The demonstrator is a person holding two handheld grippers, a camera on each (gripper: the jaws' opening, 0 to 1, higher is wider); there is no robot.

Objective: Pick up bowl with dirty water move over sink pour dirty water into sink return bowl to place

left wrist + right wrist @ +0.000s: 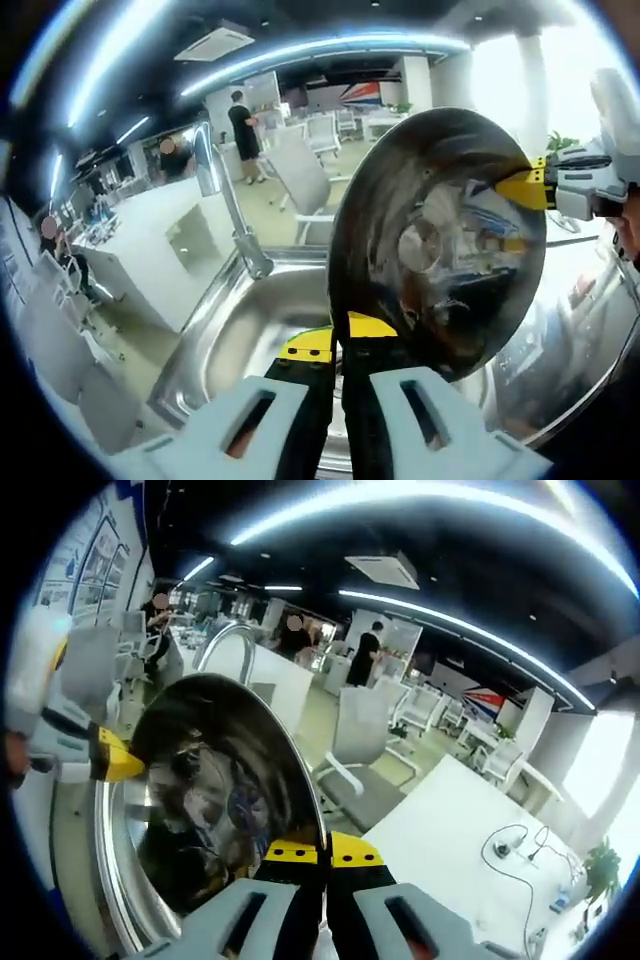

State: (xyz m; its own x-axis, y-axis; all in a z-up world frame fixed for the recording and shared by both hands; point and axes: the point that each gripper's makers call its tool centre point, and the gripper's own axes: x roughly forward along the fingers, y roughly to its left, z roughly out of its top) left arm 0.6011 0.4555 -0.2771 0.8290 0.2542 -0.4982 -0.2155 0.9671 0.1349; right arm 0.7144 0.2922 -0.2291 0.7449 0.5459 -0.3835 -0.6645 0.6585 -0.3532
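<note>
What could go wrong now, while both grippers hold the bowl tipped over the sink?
1. Each gripper, the left gripper and the right gripper, pinches only the thin rim of the steel bowl. If one lets go, the bowl may swing or drop into the sink.
2. The bowl stands almost on edge close to the faucet; turning it back may knock the spout.

Long white ceiling light strips [470,630] bend with heavy fisheye distortion, a blown-out bright window [510,80] glares, and the shiny round steel bowl [440,240] shows smeared, blurry reflections.
</note>
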